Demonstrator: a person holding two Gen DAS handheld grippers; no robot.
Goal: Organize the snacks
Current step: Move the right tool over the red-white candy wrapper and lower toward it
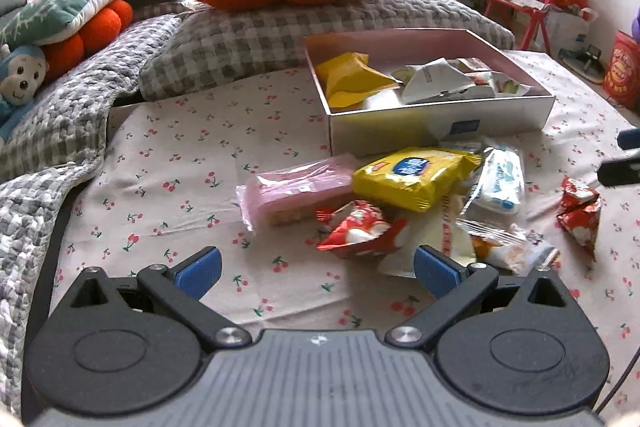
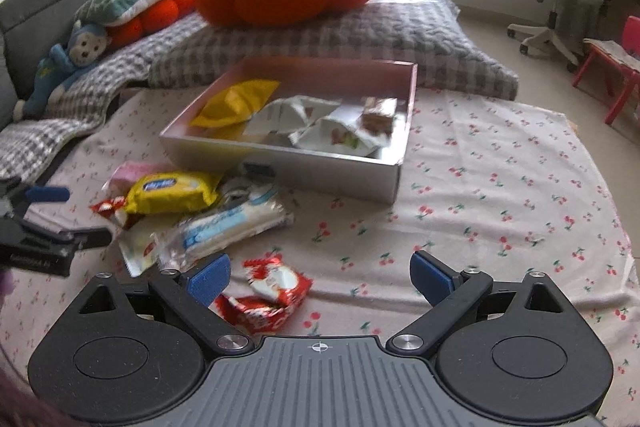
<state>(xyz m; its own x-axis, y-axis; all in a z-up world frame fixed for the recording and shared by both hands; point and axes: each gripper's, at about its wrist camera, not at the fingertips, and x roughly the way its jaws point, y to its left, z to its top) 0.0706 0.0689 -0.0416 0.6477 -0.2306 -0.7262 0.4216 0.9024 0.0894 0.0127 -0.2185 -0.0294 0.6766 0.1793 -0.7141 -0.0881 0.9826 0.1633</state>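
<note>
Pink-lined box [image 1: 440,119] holds yellow packet [image 1: 352,79], white wrappers [image 1: 436,81]; left gripper [image 1: 316,267], right gripper [image 2: 320,273] fingers apart, empty.

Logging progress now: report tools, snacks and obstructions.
Left tool open, empty. Right tool open, red packet just ahead. Box part filled; snack pile outside. Nothing blocking.

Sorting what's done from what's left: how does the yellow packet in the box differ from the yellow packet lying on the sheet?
The yellow packet in the box is plain yellow and crumpled, leaning against the box wall. The yellow packet on the sheet carries a blue label, looks plump and rectangular, and lies on a pile of other snacks outside the box. Both are sealed yellow wrappers.
</note>
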